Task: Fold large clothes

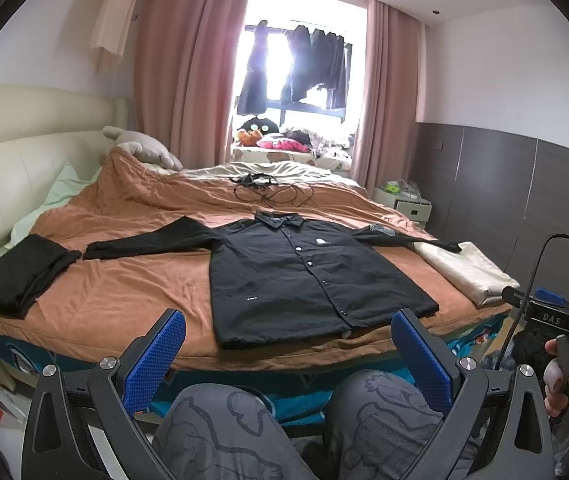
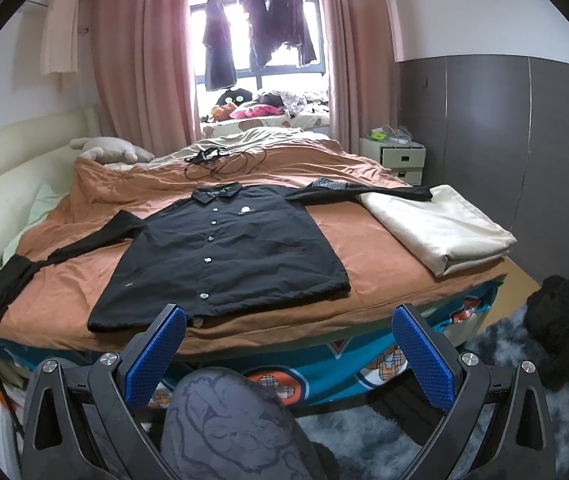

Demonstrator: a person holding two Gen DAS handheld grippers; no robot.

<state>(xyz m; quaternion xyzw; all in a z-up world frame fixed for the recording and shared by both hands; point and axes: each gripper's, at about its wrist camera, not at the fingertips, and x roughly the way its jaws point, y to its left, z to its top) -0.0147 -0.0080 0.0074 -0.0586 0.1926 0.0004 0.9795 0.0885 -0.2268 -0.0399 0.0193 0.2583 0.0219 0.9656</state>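
Both grippers, left point(image 1: 288, 342) and right point(image 2: 288, 340), hang released short of the flat, unfolded shirt point(image 1: 308, 276); every fold remains.

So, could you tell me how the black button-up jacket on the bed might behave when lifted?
The black jacket lies flat with sleeves spread, so it is probably floppy and would sag between grip points. The fabric looks thin, so likely light. Both grippers, left and right, are open.

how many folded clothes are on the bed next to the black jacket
2. A folded black garment lies at the bed's left edge, past the black jacket's sleeve. A folded cream garment lies at the right edge. Others may be hidden.
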